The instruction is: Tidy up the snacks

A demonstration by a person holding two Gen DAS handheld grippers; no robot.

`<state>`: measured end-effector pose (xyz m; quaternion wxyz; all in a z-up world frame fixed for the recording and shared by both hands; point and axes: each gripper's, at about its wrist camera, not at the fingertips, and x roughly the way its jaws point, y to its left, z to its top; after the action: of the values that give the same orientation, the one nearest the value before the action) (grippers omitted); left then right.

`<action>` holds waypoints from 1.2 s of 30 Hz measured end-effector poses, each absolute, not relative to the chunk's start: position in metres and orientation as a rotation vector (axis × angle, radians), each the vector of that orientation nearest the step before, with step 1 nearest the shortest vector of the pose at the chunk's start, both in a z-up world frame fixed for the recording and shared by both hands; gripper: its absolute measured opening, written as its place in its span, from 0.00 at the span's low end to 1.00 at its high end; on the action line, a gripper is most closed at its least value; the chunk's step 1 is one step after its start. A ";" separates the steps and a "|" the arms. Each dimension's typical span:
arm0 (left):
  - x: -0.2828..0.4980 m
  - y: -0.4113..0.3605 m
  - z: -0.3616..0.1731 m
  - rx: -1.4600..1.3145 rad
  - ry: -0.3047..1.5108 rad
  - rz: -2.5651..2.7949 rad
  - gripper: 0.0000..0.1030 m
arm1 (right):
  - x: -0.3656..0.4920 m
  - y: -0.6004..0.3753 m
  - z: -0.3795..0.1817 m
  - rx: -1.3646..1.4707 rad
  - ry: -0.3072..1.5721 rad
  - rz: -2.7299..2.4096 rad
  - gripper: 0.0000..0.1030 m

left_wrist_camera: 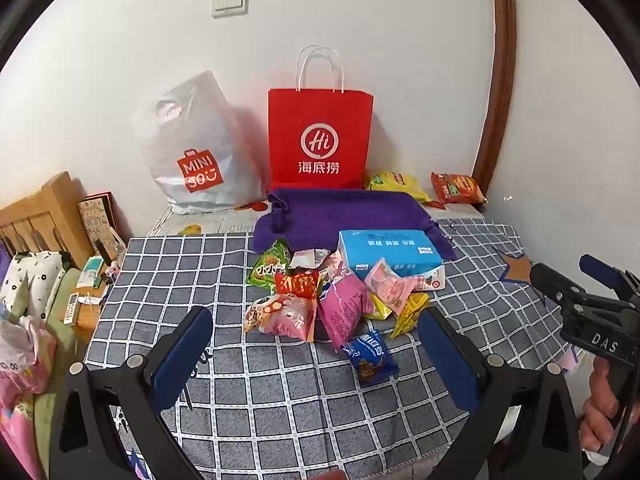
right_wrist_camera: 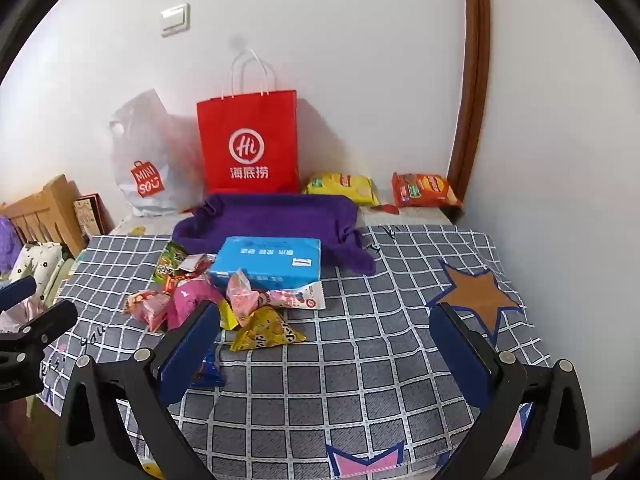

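Observation:
A heap of small snack packets lies mid-table on a grey checked cloth: pink, red, green and yellow pouches, plus a dark blue packet nearest me. A light blue box rests behind them against a purple towel. My left gripper hovers open in front of the heap, holding nothing. My right gripper hangs open over bare cloth to the right of the heap, its left finger covering part of the blue packet.
A red paper bag and a white plastic bag stand against the back wall. Yellow and orange packets lie at the back right. A wooden bed frame and clutter sit left.

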<state>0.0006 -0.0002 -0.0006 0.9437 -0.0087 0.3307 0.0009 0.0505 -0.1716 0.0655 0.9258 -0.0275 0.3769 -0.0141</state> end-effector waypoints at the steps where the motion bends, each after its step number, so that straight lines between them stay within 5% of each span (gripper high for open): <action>1: 0.002 -0.001 -0.001 -0.015 0.678 0.004 0.99 | 0.051 -0.172 0.065 -0.056 0.773 -0.030 1.00; 36: -0.003 0.003 0.010 -0.035 0.655 0.043 0.99 | 0.034 -0.164 0.080 -0.059 0.736 -0.002 1.00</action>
<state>-0.0025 0.0027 0.0100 0.9464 -0.0173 0.3218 0.0212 0.0337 -0.1637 0.0801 0.9326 -0.0290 0.3596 -0.0012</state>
